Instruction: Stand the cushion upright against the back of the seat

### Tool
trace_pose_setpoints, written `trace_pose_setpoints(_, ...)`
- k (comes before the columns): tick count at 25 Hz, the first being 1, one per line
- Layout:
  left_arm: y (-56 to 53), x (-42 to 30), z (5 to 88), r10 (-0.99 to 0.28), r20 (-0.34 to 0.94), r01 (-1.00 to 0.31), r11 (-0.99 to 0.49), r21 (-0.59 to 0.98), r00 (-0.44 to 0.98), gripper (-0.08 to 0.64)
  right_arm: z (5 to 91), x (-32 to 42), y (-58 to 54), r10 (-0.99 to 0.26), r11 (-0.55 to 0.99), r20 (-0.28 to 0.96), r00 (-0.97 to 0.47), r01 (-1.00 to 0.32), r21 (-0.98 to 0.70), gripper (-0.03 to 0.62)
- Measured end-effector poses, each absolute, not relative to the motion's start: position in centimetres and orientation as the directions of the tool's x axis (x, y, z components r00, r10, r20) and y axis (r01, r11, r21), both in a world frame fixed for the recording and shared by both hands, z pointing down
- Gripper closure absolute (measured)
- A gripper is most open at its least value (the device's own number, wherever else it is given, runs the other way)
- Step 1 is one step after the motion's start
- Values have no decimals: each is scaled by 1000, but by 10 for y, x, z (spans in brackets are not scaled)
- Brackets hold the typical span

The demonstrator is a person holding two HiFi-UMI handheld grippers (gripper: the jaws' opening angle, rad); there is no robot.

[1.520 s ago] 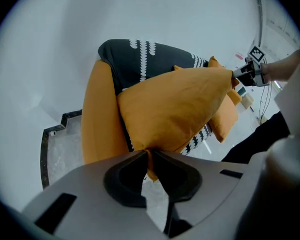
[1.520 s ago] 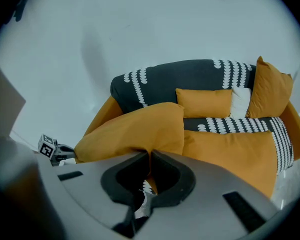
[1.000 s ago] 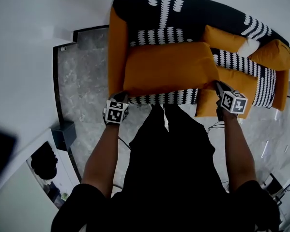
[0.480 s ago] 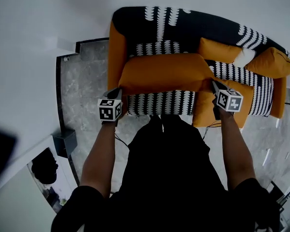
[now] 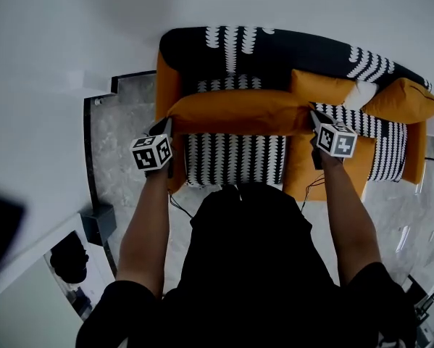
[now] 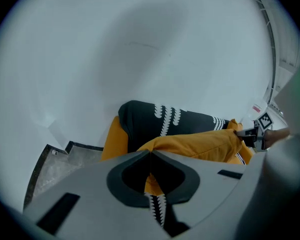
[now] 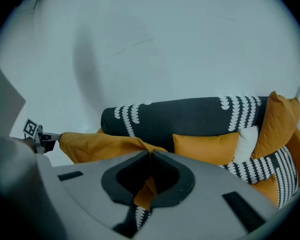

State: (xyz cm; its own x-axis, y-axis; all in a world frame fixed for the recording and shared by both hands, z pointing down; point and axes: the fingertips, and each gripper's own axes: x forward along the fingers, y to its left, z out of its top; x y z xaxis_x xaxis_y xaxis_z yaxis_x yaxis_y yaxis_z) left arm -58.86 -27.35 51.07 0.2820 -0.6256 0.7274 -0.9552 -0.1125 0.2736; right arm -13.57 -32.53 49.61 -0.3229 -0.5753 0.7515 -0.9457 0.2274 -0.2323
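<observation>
A long orange cushion hangs above the black-and-white patterned seat of the sofa, tipped up so I see mostly its edge. My left gripper is shut on its left corner, and my right gripper is shut on its right corner. In the left gripper view the jaws pinch orange fabric, and the cushion stretches away to the right. In the right gripper view the jaws pinch the other corner of the cushion. The dark patterned sofa back stands just behind the cushion.
A smaller orange cushion, a white one and another orange one lean on the sofa's right half. An orange armrest closes the left end. A black box and a cable lie on the grey marble floor.
The cushion lay flat across the seat; now both grippers have lifted it and carried it toward the sofa back, tipping it up onto its edge.
</observation>
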Motion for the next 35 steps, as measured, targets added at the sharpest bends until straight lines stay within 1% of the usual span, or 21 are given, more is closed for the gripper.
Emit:
trace_pose_setpoints(8, -347, -595, 486, -668, 700, -961, -93, 260, 254, 538, 480, -138, -391, -611, 229, 711, -348, -938, -262, 552)
trace_pose_setpoints(13, -375, -598, 483, -693, 676, -948, -35, 316, 250, 539, 478, -142, -434, -632, 247, 688, -358, -934, -258, 552)
trace_pose_setpoints(15, -386, -598, 485, -694, 678, -949, -25, 314, 242, 538, 487, -141, -448, -632, 239, 694, -346, -938, -249, 552)
trace_pose_setpoints(21, -436, -588, 480, -701, 672, -952, -36, 303, 240, 538, 496, -130, -487, -636, 208, 698, -328, -944, -254, 552)
trace_pose_setpoints(25, -468, -585, 472, -708, 667, -962, -67, 265, 233, 538, 495, -125, -507, -642, 201, 693, -328, -944, -260, 551)
trace_pose_setpoints(29, -491, -587, 482, -697, 691, -970, -33, 239, 194, 538, 511, -129, -527, -619, 248, 708, -340, -940, -235, 552)
trace_pose_setpoints(33, -493, -599, 515, -630, 766, -973, 73, 219, 125, 537, 534, -144, -537, -563, 321, 747, -354, -926, -197, 551)
trace_pose_setpoints(35, -491, -601, 526, -621, 776, -972, 89, 215, 115, 537, 543, -146, -541, -551, 345, 762, -340, -924, -164, 551)
